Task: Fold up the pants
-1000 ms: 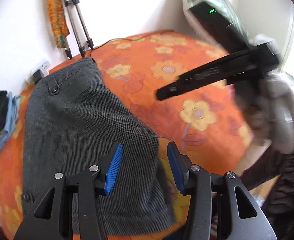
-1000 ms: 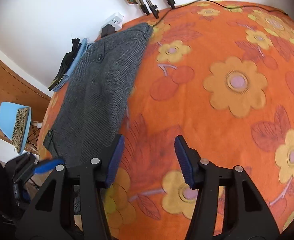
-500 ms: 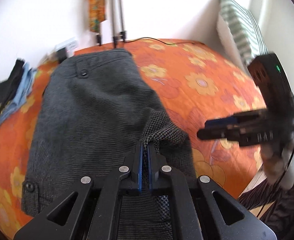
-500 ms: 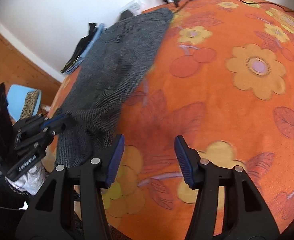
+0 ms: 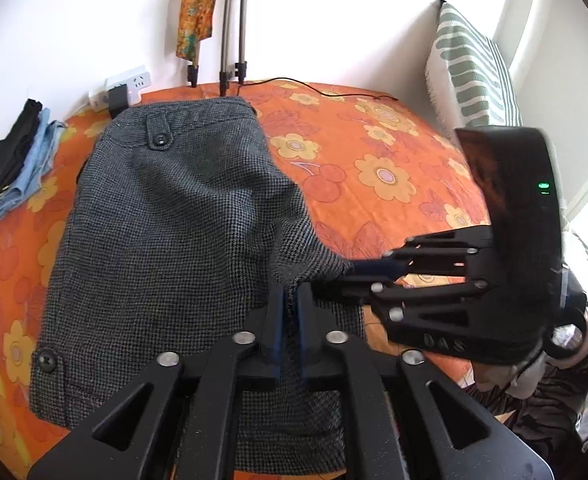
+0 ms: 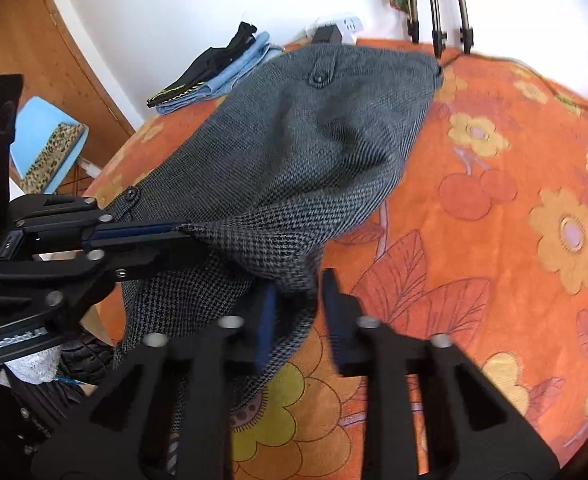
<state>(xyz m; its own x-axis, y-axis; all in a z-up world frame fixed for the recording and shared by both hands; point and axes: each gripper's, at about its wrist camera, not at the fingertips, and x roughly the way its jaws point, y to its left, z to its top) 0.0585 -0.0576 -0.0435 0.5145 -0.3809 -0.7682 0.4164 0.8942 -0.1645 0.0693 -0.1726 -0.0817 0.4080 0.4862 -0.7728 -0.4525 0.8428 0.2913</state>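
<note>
The grey houndstooth pants [image 5: 166,216] lie on the orange flowered bedspread [image 5: 374,168], waistband at the far end near the wall. My left gripper [image 5: 289,304] is shut on a raised fold of the pants near the front edge; it shows from the side in the right wrist view [image 6: 174,230]. My right gripper [image 6: 296,312] is open, its jaws on either side of the lifted cloth edge of the pants [image 6: 302,152]. It enters the left wrist view [image 5: 358,270] from the right, its tips at the fabric.
A stack of folded black and blue clothes [image 5: 14,168] lies at the far left of the bed. A power strip [image 5: 122,88] and tripod legs [image 5: 230,72] stand by the wall. A striped pillow [image 5: 474,68] leans at the right. A blue chair [image 6: 46,144] stands beside the bed.
My left gripper has closed on the pants and lifted a fold. My right gripper has moved left to the same lifted edge, and its jaws have narrowed around the cloth.
</note>
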